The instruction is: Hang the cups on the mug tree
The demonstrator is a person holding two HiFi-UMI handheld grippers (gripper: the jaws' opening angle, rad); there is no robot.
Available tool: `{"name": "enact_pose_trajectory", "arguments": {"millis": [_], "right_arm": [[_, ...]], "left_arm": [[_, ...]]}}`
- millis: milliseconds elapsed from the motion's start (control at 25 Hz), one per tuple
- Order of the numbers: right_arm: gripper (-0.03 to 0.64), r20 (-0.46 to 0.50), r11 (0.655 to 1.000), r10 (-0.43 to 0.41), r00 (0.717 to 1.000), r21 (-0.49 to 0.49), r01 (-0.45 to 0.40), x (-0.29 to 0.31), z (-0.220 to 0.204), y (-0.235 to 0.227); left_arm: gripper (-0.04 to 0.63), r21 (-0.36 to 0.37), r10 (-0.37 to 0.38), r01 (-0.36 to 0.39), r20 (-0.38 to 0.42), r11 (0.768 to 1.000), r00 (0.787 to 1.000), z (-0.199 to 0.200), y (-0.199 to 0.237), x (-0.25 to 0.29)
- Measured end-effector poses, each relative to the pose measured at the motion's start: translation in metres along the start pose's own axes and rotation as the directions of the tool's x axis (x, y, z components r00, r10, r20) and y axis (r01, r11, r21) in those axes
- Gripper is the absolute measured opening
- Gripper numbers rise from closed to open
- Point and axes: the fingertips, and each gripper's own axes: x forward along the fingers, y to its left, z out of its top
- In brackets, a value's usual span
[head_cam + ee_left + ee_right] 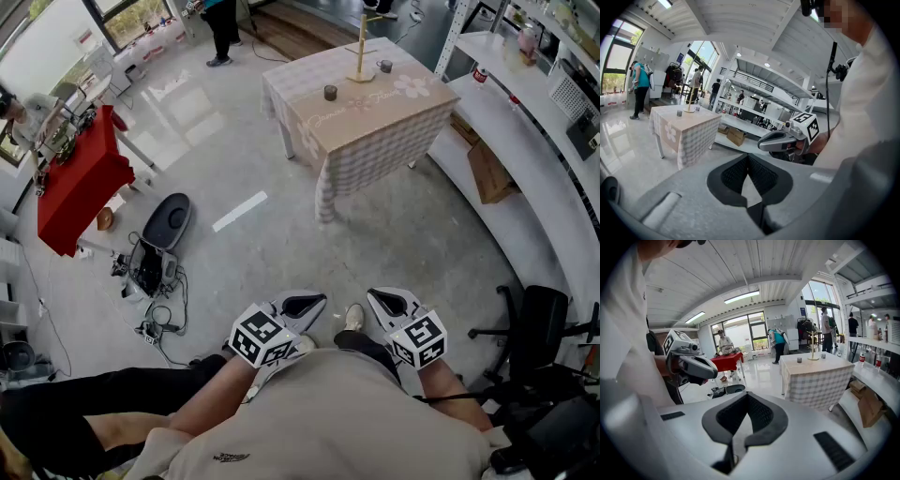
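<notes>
The bench (375, 131) wears a matt checked cloth, and the mug tree (362, 47) on it looks like pale wood. Around the bench the floor (422, 234) is smooth and glossy. The left gripper (302, 305) and right gripper (389, 302) are matt grey plastic, their jaws lined with ribbed black.

The clothed table (394, 120) carries a mug tree (360, 56) and 2 cups (330, 92).

Head camera: high on the person, facing steeply down. Left gripper (305, 305) and right gripper (387, 300) close at bottom, table (375, 117) far at top. Gripper cameras: each just behind its own jaws, facing forward, the other gripper alongside. All three share the distant table.
</notes>
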Motion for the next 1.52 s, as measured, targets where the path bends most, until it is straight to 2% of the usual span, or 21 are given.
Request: {"name": "enact_pose_trajectory", "arguments": {"millis": [160, 400, 680, 880, 1040, 1200, 1520], "right_arm": [[0.012, 0.013, 1.000, -0.003, 1.000, 0.003, 0.003, -0.001, 0.006, -0.037], [0.012, 0.023, 1.000, 0.007, 1.000, 0.021, -0.007, -0.010, 0.015, -0.096], [0.017, 0.033, 1.000, 0.002, 0.999, 0.012, -0.002, -0.020, 0.014, -0.177], [0.018, 0.045, 0.999, -0.022, 0.999, 0.046, 0.020, -0.011, 0.018, -0.216], [0.018, 0.048, 0.997, -0.052, 0.997, 0.068, 0.049, 0.007, 0.026, -0.251], [0.027, 0.008, 0.992, -0.105, 0.994, 0.076, 0.104, 0.031, 0.035, -0.292], [0.094, -0.031, 0.981, -0.184, 0.982, 0.056, 0.186, 0.095, 0.106, -0.368]], "left_arm": [[0.008, 0.001, 0.003, -0.003, -0.012, 1.000, 1.000, 0.014, 0.010, 0.029], [0.008, 0.025, 0.006, -0.006, -0.010, 1.000, 1.000, 0.057, 0.017, 0.081], [0.008, 0.006, -0.011, 0.011, 0.009, 1.000, 1.000, 0.103, 0.029, 0.156], [0.008, 0.015, -0.013, 0.013, -0.028, 1.000, 1.000, 0.116, 0.046, 0.190], [0.008, 0.006, -0.049, 0.049, -0.033, 0.999, 0.998, 0.133, 0.075, 0.216], [0.008, 0.018, -0.091, 0.091, -0.018, 0.996, 0.996, 0.156, 0.117, 0.242], [0.008, 0.063, -0.168, 0.168, -0.012, 0.984, 0.986, 0.227, 0.209, 0.264]]}}
